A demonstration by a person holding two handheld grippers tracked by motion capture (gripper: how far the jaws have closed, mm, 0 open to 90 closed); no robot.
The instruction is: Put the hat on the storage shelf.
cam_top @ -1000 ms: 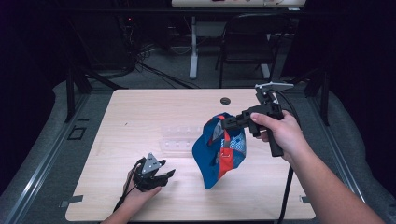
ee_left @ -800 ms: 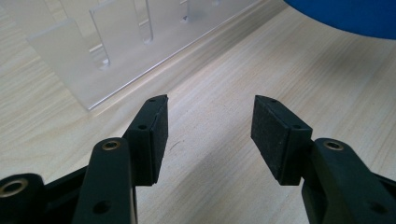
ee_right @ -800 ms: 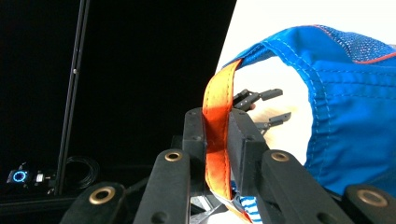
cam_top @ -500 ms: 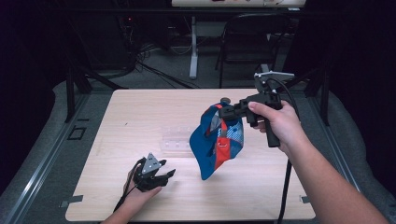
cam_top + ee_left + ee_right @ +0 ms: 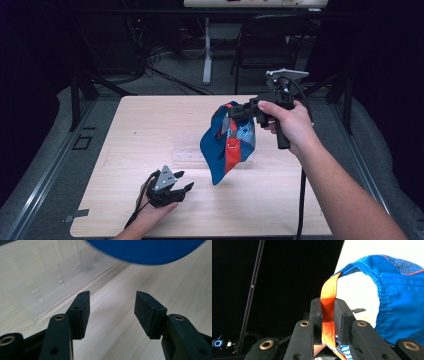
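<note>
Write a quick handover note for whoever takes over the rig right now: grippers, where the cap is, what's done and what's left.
Right gripper: shut on the orange strap of the blue cap, which hangs clear above the table.
Left gripper: open, holding nothing, low over the table near its front edge, pointing toward the clear plastic stand.
Done: cap picked up by its strap.
Left: probably setting the cap on or beside the stand; the left gripper is free to help.

The hanging blue cap (image 5: 227,145) and clear plastic tray (image 5: 192,150) block mid-table; bare wood lies around them.
</note>
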